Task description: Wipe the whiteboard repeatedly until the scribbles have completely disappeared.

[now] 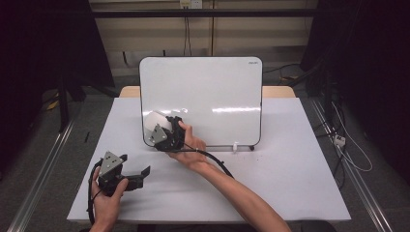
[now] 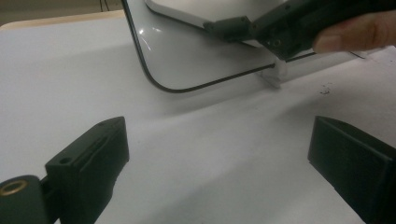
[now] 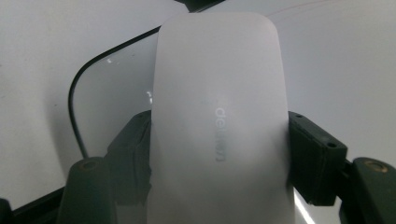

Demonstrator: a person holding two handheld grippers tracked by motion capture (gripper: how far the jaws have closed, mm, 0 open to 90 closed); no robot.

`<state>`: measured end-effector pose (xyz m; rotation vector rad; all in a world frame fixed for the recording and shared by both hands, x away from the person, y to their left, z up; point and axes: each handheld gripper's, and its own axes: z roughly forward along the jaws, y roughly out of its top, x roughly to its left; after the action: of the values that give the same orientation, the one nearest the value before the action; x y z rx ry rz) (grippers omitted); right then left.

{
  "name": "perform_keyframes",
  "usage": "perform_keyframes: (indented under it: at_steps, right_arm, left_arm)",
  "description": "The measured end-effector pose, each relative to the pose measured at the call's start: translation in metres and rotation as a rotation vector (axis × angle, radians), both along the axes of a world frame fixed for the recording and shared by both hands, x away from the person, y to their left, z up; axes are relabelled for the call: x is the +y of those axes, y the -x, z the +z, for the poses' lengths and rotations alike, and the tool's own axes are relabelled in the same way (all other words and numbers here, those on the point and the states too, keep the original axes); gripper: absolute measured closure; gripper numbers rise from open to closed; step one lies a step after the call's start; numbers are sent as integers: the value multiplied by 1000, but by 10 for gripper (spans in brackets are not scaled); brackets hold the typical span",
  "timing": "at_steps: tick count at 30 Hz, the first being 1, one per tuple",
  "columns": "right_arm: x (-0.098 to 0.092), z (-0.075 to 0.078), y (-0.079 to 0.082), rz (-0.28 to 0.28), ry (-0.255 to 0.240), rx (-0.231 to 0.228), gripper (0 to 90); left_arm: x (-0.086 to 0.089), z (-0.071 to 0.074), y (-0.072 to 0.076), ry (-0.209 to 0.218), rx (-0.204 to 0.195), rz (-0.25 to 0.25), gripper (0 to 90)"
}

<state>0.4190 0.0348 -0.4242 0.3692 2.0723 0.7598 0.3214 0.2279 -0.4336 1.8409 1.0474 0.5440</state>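
On the matte white table (image 1: 290,183), the left gripper (image 1: 138,169) rests near the front left edge, its blocky black jaws spread wide with nothing but bare tabletop between them. Further right, the right gripper (image 1: 162,126) has its jaws clamped on the sides of a smooth, rounded white eraser (image 3: 219,121), a faint grey logo on its back. The eraser lies against the lower left corner of the glossy whiteboard (image 1: 212,87), a rounded-corner panel with a thin dark rim that stands tilted on small white feet (image 1: 235,146) at mid-table.
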Motion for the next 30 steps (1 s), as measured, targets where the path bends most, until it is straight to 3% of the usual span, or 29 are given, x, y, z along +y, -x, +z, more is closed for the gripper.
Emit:
perform_keyframes:
  at_steps: [5,15,30]
  right_arm:
    - [2,-6,6,17,24,-2,315]
    - [1,-1,2,16,15,13,315]
    - [-5,51,-44,-76,-78,5,315]
  left_arm:
    - [0,0,0,-3,0,2,53]
    - [1,0,0,-1,0,3,53]
    - [3,1,0,6,0,2,54]
